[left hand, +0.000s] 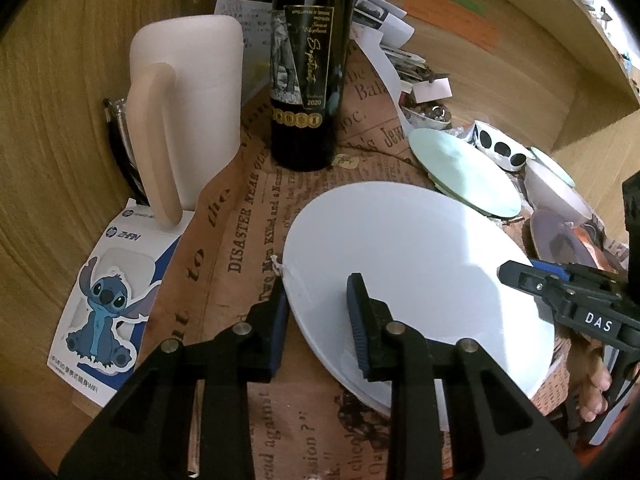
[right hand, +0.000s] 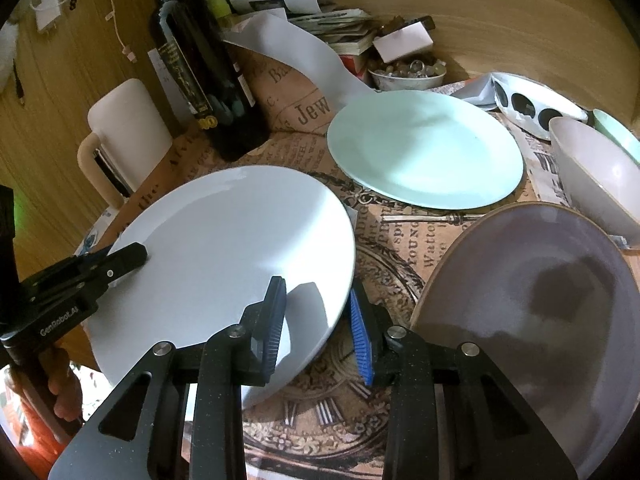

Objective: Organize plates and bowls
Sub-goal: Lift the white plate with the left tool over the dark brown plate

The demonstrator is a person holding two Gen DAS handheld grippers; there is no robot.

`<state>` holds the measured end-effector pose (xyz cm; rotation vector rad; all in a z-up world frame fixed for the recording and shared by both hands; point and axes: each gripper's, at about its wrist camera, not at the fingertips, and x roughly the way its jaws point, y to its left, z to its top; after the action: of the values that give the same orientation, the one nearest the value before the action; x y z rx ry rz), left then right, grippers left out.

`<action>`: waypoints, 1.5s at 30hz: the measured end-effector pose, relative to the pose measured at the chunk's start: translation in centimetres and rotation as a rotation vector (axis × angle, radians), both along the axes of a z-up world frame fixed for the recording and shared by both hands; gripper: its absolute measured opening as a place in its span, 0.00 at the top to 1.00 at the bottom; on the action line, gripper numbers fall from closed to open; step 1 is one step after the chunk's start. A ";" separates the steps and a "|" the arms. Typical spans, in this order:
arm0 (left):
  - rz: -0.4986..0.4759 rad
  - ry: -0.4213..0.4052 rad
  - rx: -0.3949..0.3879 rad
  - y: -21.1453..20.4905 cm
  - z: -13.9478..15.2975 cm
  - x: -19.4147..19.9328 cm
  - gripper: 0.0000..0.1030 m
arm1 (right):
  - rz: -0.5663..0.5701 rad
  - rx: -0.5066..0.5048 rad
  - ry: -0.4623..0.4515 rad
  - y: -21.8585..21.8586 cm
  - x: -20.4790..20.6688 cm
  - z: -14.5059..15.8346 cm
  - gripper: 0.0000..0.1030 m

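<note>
A large white plate [left hand: 420, 264] [right hand: 224, 240] is raised and tilted above the table. My left gripper [left hand: 318, 320] straddles its left rim with its jaws parted, one finger over and one under. My right gripper [right hand: 318, 322] straddles the opposite rim the same way, and it also shows in the left wrist view [left hand: 516, 276]. My left gripper also shows in the right wrist view [right hand: 132, 258]. A mint green plate [right hand: 424, 152] [left hand: 464, 170] lies behind. A grey-purple plate [right hand: 532, 312] lies to the right. A pale bowl [right hand: 600, 176] and a spotted bowl [right hand: 536, 108] stand beyond.
A dark wine bottle [left hand: 308, 60] [right hand: 204, 76] stands behind the white plate. A white jug [left hand: 184, 112] stands at the left by the wooden wall. A small bowl of beads [right hand: 404, 74], papers and a curled sheet crowd the back. A Stitch package [left hand: 108, 296] lies at the left.
</note>
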<state>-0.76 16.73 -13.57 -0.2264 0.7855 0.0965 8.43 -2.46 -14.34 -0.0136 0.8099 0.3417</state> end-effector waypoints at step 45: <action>-0.140 -0.191 0.059 -12.7 6.6 0.1 0.72 | -0.100 0.066 -0.237 -12.0 -7.1 6.2 0.73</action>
<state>-0.68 4.06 -6.98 -0.1224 0.6055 -0.0339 1.34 -14.46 -8.16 0.0473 0.5619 0.2661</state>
